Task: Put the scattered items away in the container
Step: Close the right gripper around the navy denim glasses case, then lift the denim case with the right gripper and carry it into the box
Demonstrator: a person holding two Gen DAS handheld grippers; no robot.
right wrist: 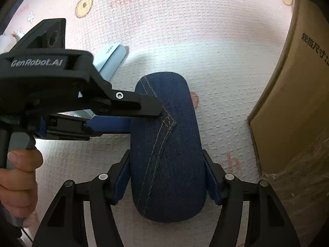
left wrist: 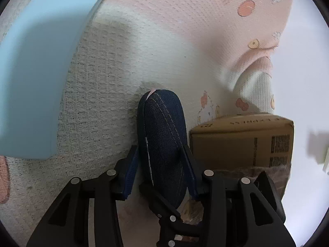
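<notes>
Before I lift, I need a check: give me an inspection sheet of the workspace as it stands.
Surface: pink patterned mat, lying flat.
Job's things: denim case lying on the mat.
Clutter: cardboard box right of the case in the right wrist view; blue box on the other side, apart from the case.
Grippers: right claw has a pad pressed on each long side of the case. Left claw straddles the case's other end, but whether it is gripping cannot be told. A hand holds the left claw's handle.
Cables: nothing seen.
Surroundings: nothing seen.
</notes>
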